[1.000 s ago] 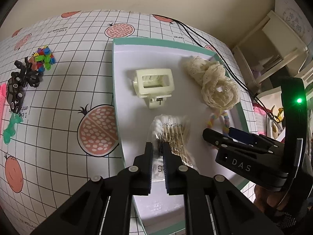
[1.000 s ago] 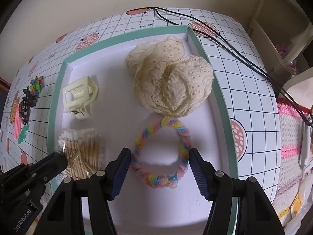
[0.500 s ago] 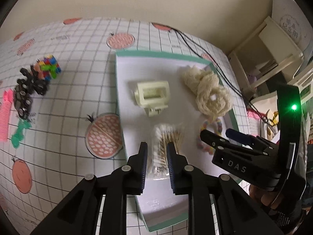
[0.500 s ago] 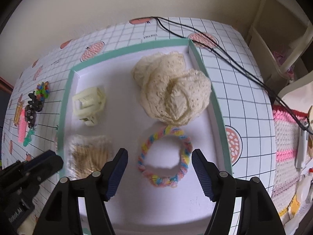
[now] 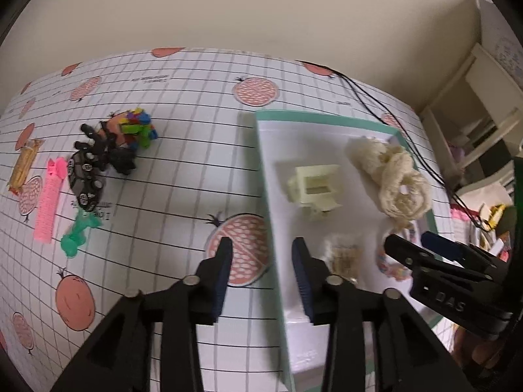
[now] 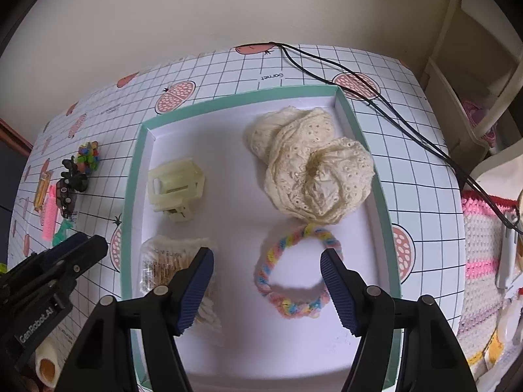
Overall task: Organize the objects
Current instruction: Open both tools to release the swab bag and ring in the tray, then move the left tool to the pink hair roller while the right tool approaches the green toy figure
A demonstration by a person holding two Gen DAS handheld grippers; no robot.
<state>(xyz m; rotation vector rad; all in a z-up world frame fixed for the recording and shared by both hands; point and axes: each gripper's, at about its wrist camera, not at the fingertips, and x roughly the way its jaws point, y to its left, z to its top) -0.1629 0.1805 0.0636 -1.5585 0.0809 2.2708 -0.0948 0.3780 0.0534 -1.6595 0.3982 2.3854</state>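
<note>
The left gripper (image 5: pixel 261 258) hangs spread and empty over the tray (image 5: pixel 273 228) edge. The right gripper (image 6: pixel 266 269) is spread wide above the pastel scrunchie (image 6: pixel 287 303), holding nothing.

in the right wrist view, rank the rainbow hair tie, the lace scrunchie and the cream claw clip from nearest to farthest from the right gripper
1. Rainbow hair tie: directly between the open fingers of the right gripper, on the tray floor.
2. Lace scrunchie: beyond the hair tie, toward the tray's far right corner.
3. Cream claw clip: far left of the tray, near its left wall.
</note>
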